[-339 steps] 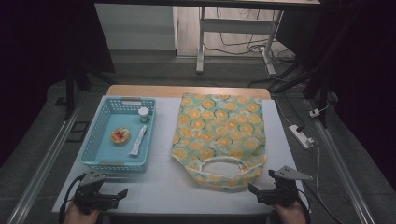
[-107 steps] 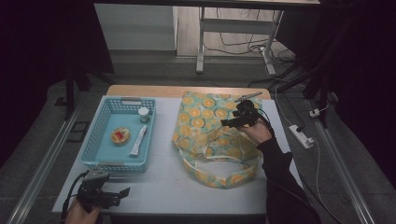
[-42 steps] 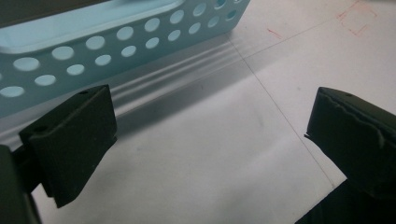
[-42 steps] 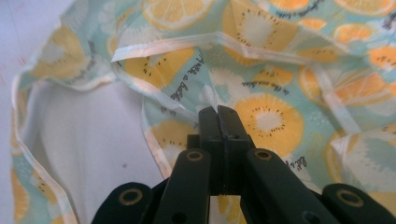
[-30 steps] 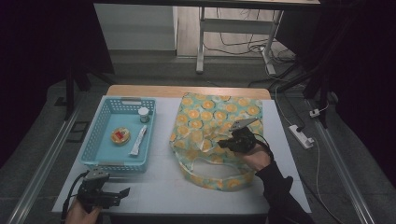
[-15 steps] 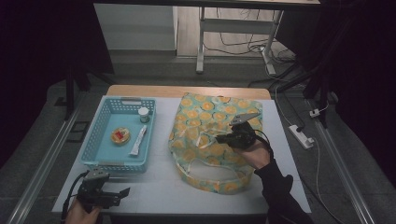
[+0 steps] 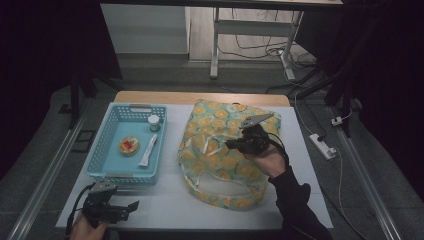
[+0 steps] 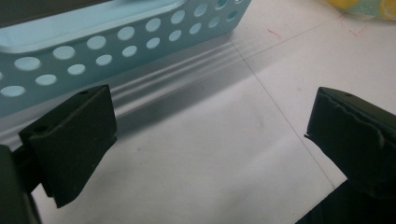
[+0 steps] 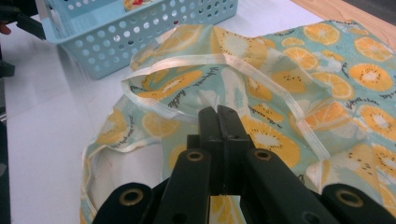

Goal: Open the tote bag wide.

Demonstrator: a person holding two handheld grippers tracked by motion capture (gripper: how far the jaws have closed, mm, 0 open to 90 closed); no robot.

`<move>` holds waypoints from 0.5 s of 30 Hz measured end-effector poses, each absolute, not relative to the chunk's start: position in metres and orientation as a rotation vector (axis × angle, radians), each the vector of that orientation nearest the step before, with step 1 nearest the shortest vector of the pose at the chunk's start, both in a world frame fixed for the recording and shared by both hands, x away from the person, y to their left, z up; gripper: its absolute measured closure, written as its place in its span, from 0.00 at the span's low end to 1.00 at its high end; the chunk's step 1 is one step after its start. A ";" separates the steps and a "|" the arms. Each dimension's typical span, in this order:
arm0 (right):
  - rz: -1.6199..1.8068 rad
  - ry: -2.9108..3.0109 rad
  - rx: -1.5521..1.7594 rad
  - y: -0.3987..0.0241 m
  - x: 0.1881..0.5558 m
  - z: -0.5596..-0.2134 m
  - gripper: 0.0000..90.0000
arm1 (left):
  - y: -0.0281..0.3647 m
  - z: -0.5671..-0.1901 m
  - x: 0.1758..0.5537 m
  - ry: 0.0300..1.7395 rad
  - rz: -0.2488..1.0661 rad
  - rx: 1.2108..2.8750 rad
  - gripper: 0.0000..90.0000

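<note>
- High view, bag: fruit-print bag [image 7: 220,150] lies on the white bench [image 7: 165,205], right of the blue basket [image 7: 107,150], with its looped handle toward the near edge.
- High view, right claw [image 7: 231,145]: it is held over the middle of the bag, pointing toward the basket side, with the grey three-cornered plate on top and the person's hand and dark sleeve behind it. The cloth around its tip is raised in folds above the bench.
- High view, left claw [image 7: 131,206]: it rests at the near left corner of the bench, just in front of the basket, well apart from the bag.
- High view, basket contents: a small white-capped jar [image 7: 154,121], a round tin with a red label [image 7: 129,145] and a white tube [image 7: 148,151] lie inside.
- Left gripper view: the left claw [image 8: 210,140] stands wide open with nothing between its jaws; bare bench surface lies beneath, and the perforated basket [image 8: 116,42] wall runs just beyond. A corner of the bag [image 8: 364,7] shows at the top right.
- Right gripper view: the right claw [image 9: 218,114] is closed tight, jaws pressed together on a pinch of the bag [image 9: 280,93] fabric. A white-edged strap [image 9: 210,60] arches just beyond the tip, and the basket [image 9: 140,32] sits farther off at the upper left.
</note>
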State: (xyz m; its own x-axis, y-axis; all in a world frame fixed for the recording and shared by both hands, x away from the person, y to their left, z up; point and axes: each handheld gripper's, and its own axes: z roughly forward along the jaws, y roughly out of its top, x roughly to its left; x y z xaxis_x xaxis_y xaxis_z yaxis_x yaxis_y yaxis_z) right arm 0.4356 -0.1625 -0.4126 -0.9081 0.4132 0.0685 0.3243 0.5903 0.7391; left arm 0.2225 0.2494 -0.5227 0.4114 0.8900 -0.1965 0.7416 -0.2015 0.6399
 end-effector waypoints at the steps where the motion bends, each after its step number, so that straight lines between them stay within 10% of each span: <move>1: 1.221 2.703 0.626 -0.161 0.435 -0.411 1.00 | 0.249 -0.523 0.223 1.383 0.282 1.995 0.02; 15: 1.267 2.667 0.605 -0.149 0.435 -0.385 1.00 | 0.250 -0.523 0.223 1.385 0.281 1.995 0.02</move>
